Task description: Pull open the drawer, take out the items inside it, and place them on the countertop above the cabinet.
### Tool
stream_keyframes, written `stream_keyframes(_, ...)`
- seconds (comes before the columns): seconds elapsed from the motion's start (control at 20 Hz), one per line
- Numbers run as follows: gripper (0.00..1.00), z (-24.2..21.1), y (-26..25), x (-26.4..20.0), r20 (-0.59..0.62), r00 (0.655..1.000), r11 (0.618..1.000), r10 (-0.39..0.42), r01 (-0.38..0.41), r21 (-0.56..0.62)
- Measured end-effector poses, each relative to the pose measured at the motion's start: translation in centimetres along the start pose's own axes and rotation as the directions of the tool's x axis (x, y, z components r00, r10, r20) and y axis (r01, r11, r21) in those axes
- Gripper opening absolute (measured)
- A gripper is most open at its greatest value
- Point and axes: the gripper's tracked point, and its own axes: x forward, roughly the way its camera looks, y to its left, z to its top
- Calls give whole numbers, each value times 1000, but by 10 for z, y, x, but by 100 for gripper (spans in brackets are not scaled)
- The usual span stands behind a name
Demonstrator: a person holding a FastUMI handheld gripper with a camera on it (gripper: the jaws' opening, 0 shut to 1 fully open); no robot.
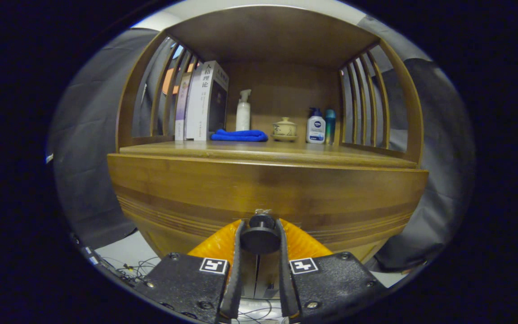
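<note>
The front of the countertop (263, 155) lies bare; toward the back stand books (200, 101), a folded blue cloth (239, 135), a white pump bottle (243, 110), a lidded cup (284, 129) and 2 bottles (320, 126), with slatted sides (367, 103) closing both flanks

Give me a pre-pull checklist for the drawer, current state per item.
1. Gripper on the drawer knob: ok, a finger sits on each side of it.
2. Fingers pressing the knob firmly: cannot tell, contact looks close.
3. Drawer front closed and flush: ok, no gap visible.
4. Knob centred between fingers: ok.
5. Countertop has bare space in front of the blue cloth and bottles: ok.
6. Drawer contents: cannot tell, drawer is shut.
</note>
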Motion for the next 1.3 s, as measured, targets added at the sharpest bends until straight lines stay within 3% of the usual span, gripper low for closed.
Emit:
stream_keyframes(1.05, 37, -43, 5, -131, -36, 998, 996, 59, -56, 70)
stream_keyframes(1.3, 37, -46, 6, -138, -20, 998, 997, 59, -58, 52)
